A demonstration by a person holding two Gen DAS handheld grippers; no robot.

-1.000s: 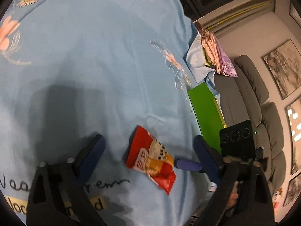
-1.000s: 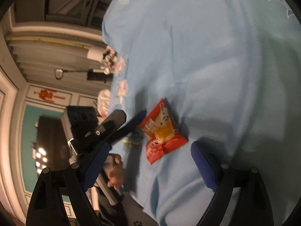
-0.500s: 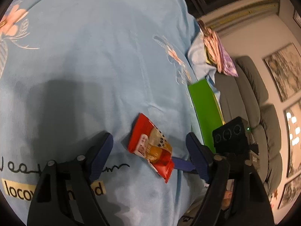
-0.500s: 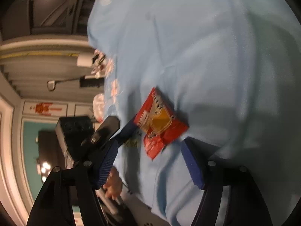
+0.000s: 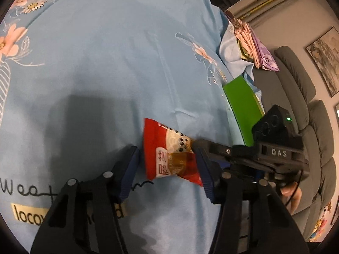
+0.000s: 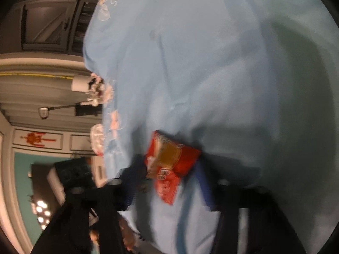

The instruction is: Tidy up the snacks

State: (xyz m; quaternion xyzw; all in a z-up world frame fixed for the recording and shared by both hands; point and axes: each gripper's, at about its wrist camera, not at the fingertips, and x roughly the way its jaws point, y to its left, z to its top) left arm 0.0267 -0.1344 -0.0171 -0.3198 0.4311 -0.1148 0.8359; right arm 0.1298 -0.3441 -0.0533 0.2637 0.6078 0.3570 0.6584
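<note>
**Both grippers closing in on one snack packet**

Light blue floral tablecloth covered the whole work surface; grey sofa and framed pictures sat off to the right in the left wrist view. A green box lay at the cloth's right edge, with a stack of pastel packets beyond it.

Red snack packet lay flat on the cloth near the front edge.

Left gripper: jaws had just been closing, packet between them. Right pad was at the packet's edge, left pad a sliver off it. Not yet a clamp.

Right gripper: jaws had also just been closing, same packet between them. Its view was motion-blurred, but both pads looked against the packet's sides, and the wrapper looked buckled. It came in from the right, its fingers next to the left gripper's right pad.
</note>
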